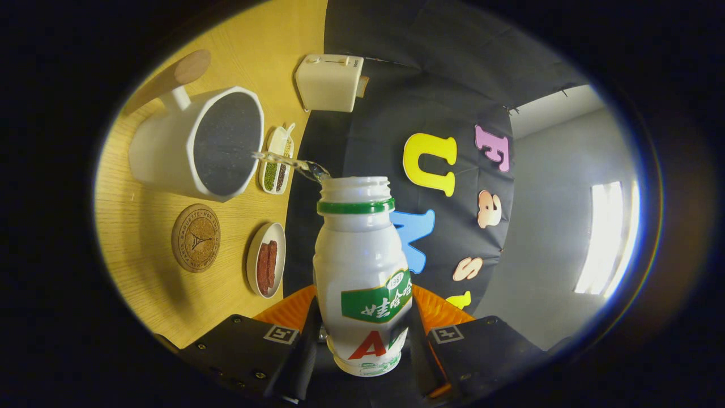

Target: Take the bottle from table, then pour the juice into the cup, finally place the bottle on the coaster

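**Bottle tipped over the cup, juice running**

The gripper (pixel 362 340) holds the bottle (pixel 362 272) between its two fingers, one pressed on each side of the lower body. The bottle is white plastic with a green ring around its neck, an open threaded mouth with no cap, and a green band label above a red letter. It is tilted so that its mouth points toward the cup (pixel 198 144), and a thin clear stream (pixel 286 162) runs from the mouth into the cup's opening.

The cup is white with a many-sided rim, a dark inside and a wooden handle on a white stub. It stands on the wooden table (pixel 141 266), just beside the coaster (pixel 196 238), a round cork disc with a printed emblem and nothing on it.

Counted: one bottle, one cup, one coaster. Two small white dishes also sit on the table: a round one (pixel 266 259) with reddish-brown pieces, and an oblong one (pixel 276 161) with green and dark bits. One cream-coloured toaster (pixel 330 83) stands beyond the cup
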